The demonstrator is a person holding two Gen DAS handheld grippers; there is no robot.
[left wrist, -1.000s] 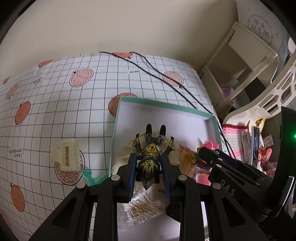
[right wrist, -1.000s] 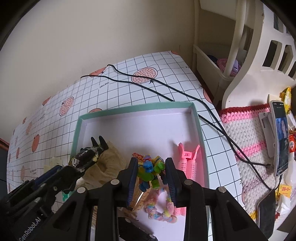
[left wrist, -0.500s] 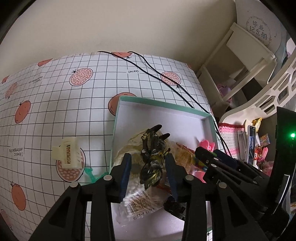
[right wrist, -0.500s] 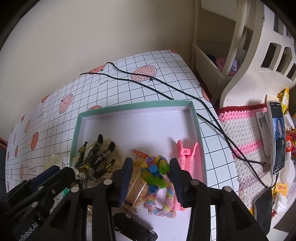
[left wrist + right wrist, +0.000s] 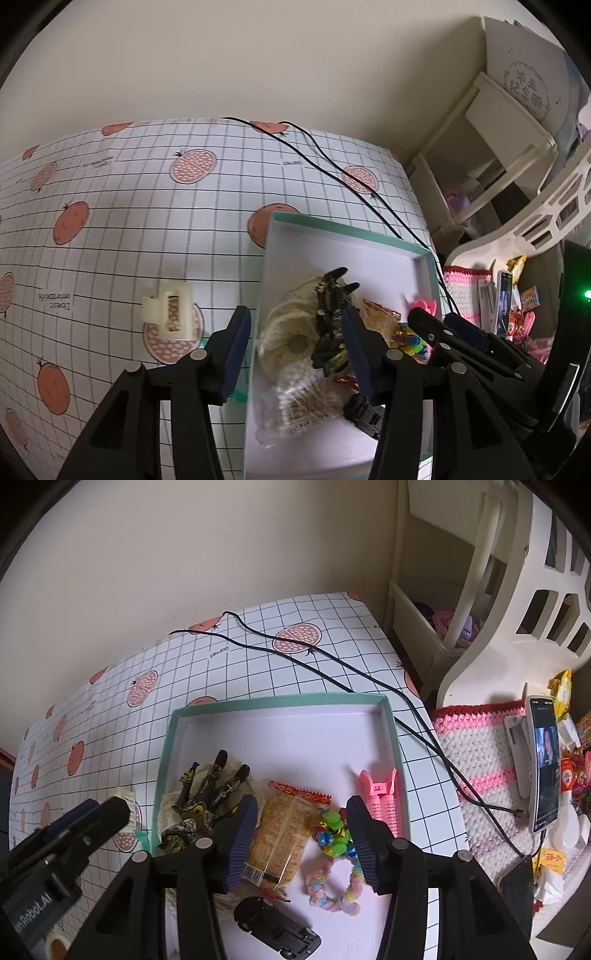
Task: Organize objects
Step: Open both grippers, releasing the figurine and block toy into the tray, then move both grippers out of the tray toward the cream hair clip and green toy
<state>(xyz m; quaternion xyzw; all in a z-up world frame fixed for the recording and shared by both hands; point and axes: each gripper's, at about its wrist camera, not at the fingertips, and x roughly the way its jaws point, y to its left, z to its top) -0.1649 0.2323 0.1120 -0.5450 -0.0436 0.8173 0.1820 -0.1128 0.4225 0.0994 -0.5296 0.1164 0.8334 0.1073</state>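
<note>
A shallow teal-rimmed box [image 5: 273, 700] [image 5: 354, 236] lies on the checked tablecloth. Inside it, a black-and-gold figure [image 5: 207, 794] [image 5: 332, 325] rests on cream crocheted pieces [image 5: 291, 332]. Beside those lie a snack packet [image 5: 284, 830], a pastel braided ring with coloured beads [image 5: 332, 867], a pink hair clip [image 5: 380, 797] and a black toy car [image 5: 277, 930]. My left gripper [image 5: 295, 339] hangs open above the box's left edge, holding nothing. Over the snack packet and beads, my right gripper [image 5: 301, 827] is open too. A cream hair claw [image 5: 170, 314] sits on the cloth left of the box.
Two black cables [image 5: 332, 664] cross the table behind the box. A pink-and-white crocheted mat [image 5: 480, 746] with a phone [image 5: 543, 760] lies to the right, before a white rack [image 5: 461, 590]. A wall bounds the table's far side.
Both grippers opened and drew back. The left let the black-and-gold figure drop onto the crocheted pieces; the right released the beaded braided ring into the box.
</note>
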